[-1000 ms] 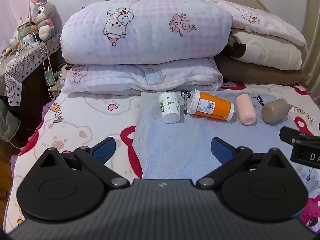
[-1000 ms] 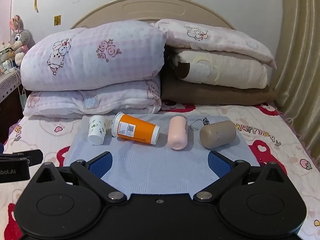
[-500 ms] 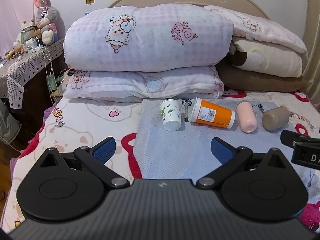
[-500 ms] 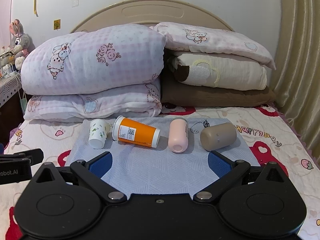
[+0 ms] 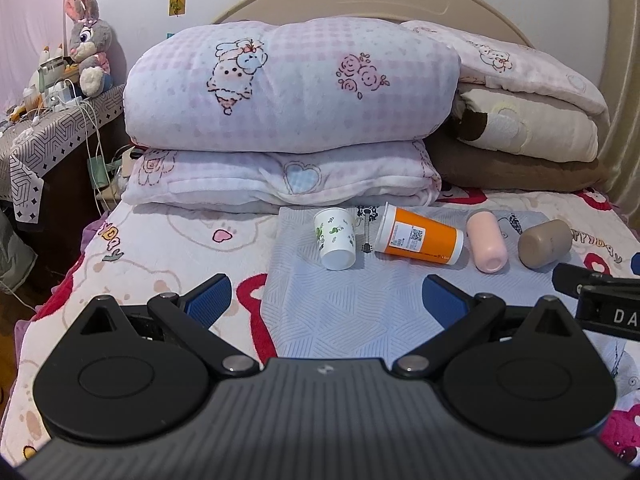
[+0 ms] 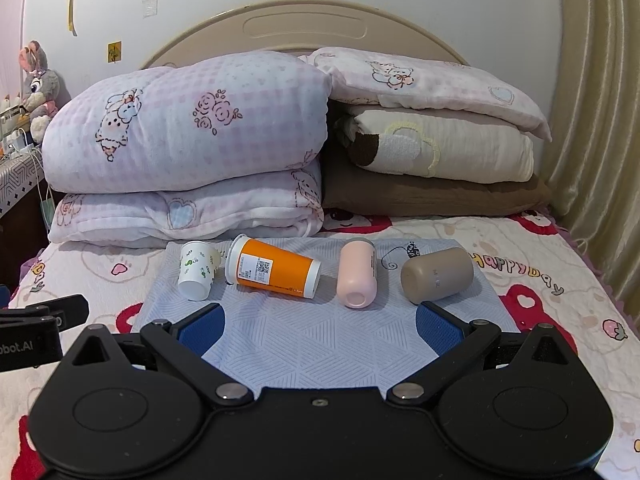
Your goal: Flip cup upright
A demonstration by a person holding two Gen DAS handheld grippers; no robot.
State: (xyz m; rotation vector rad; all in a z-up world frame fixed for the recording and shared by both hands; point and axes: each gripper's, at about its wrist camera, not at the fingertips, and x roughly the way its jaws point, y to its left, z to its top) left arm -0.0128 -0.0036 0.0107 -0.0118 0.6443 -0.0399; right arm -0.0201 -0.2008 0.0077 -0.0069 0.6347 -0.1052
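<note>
Four cups (white cup (image 5: 335,239) leftmost) lie tipped on the mat (image 5: 360,308), far beyond both wide-open, empty jaws.

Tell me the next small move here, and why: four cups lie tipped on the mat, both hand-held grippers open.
Probably ease the left hand-held gripper forward toward the small white cup. It lies tipped on the blue mat, bottom toward the camera, nearest that gripper's open fingers, and nothing is held yet.
</note>
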